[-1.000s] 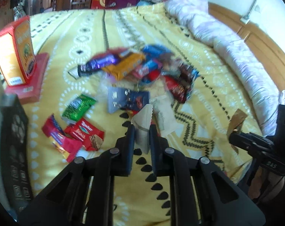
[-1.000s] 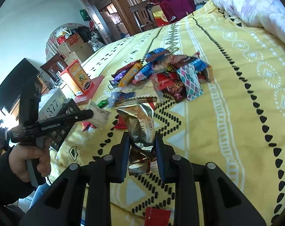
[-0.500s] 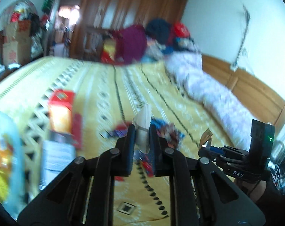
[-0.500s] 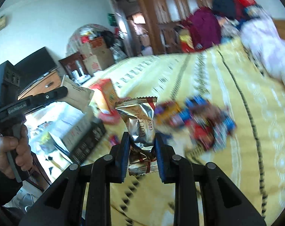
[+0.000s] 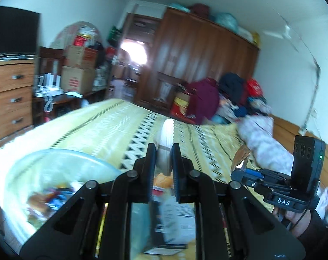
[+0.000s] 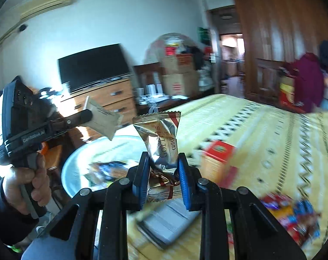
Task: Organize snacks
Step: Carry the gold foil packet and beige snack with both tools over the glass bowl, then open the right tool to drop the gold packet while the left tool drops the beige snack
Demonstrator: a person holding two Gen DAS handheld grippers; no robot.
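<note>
My left gripper (image 5: pixel 164 151) is shut on a beige snack packet (image 5: pixel 166 138), seen edge-on in the left wrist view and flat (image 6: pixel 103 119) in the right wrist view, where the gripper (image 6: pixel 87 114) is held up at the left by a hand (image 6: pixel 26 179). My right gripper (image 6: pixel 162 164) is shut on a gold foil chocolate packet (image 6: pixel 161 138); it shows at the right of the left wrist view (image 5: pixel 239 169). A clear bowl (image 5: pixel 44 158) (image 6: pixel 77 162) with several snacks in it lies below and ahead of both grippers. A blurred pile of snacks (image 6: pixel 291 218) lies on the yellow bedspread (image 6: pixel 272 134).
A red and orange box (image 6: pixel 220 158) and a grey-white box (image 6: pixel 170 223) lie on the bed near the bowl. A wooden dresser (image 6: pixel 107 99) with a dark screen (image 6: pixel 92 65), stacked cardboard boxes (image 5: pixel 79 69) and a brown wardrobe (image 5: pixel 198 65) stand around the bed.
Both grippers rose and swung left from over the snack pile toward the bowl, each keeping its packet. The views tilted up from the bedspread to the room.
</note>
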